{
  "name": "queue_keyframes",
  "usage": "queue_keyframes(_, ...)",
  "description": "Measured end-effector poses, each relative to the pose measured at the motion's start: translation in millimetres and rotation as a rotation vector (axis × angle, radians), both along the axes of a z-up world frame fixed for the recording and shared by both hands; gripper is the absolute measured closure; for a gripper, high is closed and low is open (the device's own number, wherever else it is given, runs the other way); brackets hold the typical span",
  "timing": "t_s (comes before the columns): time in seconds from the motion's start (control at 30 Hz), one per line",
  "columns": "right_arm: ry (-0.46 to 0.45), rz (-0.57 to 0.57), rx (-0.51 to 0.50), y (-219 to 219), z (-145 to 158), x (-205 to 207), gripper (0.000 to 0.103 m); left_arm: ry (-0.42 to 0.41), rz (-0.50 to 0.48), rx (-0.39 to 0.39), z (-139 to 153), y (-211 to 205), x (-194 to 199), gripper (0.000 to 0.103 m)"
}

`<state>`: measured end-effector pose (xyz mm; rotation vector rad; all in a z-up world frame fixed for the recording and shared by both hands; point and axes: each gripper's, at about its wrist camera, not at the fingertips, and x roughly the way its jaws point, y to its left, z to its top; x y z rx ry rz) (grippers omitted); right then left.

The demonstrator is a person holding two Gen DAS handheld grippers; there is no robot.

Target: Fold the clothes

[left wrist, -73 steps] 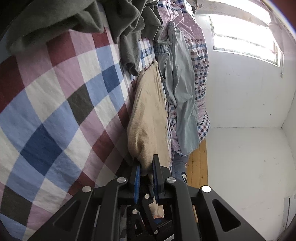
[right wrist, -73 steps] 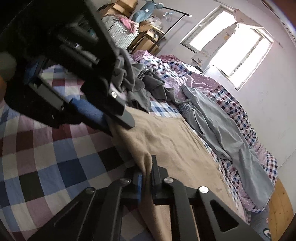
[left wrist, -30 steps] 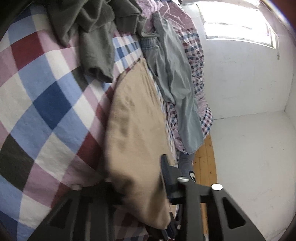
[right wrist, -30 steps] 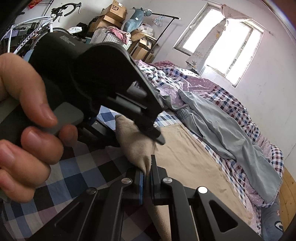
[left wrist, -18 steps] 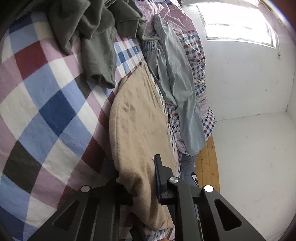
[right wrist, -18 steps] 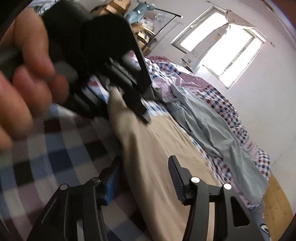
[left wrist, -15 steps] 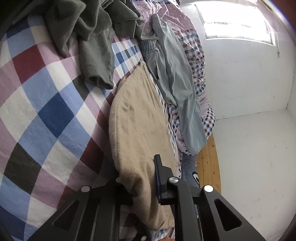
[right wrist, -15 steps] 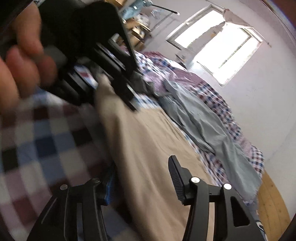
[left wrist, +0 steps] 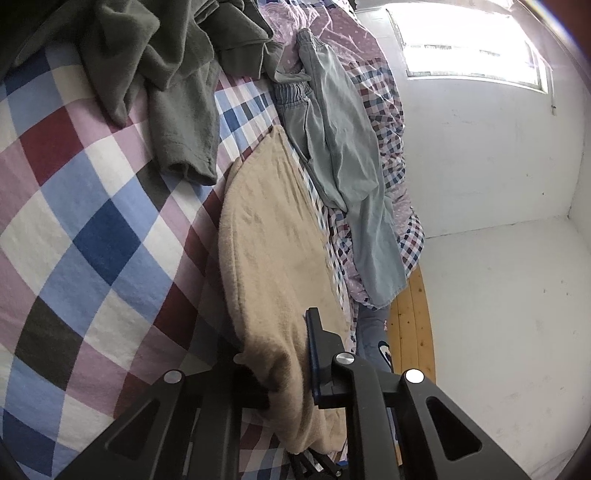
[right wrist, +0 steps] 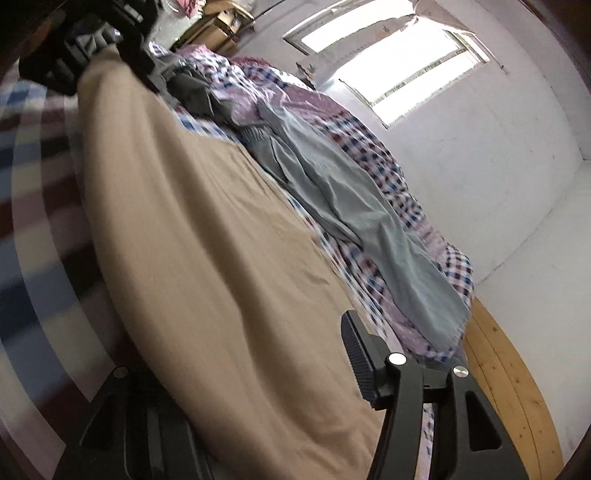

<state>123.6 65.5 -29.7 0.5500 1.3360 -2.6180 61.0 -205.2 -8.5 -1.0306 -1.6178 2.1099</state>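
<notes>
Both tongs [left wrist: 280,354] [right wrist: 240,365] spread (seemingly wide).

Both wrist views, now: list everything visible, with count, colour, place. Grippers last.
Tan garment: 1, beige, flat on the bed, near end between the left jaws.
Grey-blue trousers: 1, pale, beside the tan garment toward the bed edge.
Dark grey clothes: heap, count unclear, far end of the bed.
Checked sheet: 1, blue, red, white, pink, under everything.
Wooden floor: tan strip by the bed.
Window: 1, bright, far wall.
Boxes: brown, blurred, far corner.
Left gripper: open.
Right gripper: open over the tan garment.
</notes>
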Motion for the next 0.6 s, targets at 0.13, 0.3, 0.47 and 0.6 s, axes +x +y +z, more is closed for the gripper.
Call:
queue_keyframes(0.13, -0.011, -0.028, 0.039, 26, -3, 0, 0.042, 0.000, 0.009, 0.002, 1, 0, 0, 0.091)
queue_keyframes(0.3, -0.006, -0.076, 0.098, 61, -8, 1, 0.042, -0.001, 0.024, 0.011, 1, 0, 0, 0.091)
queue_keyframes(0.47, -0.007, -0.100, 0.128, 98, -10, 6, 0.042, -0.005, 0.033, 0.021, -1, -1, -1, 0.092)
queue_keyframes(0.6, 0.009, -0.121, 0.186, 124, -12, 5, 0.042, -0.008, 0.039, 0.025, -2, -2, -2, 0.092)
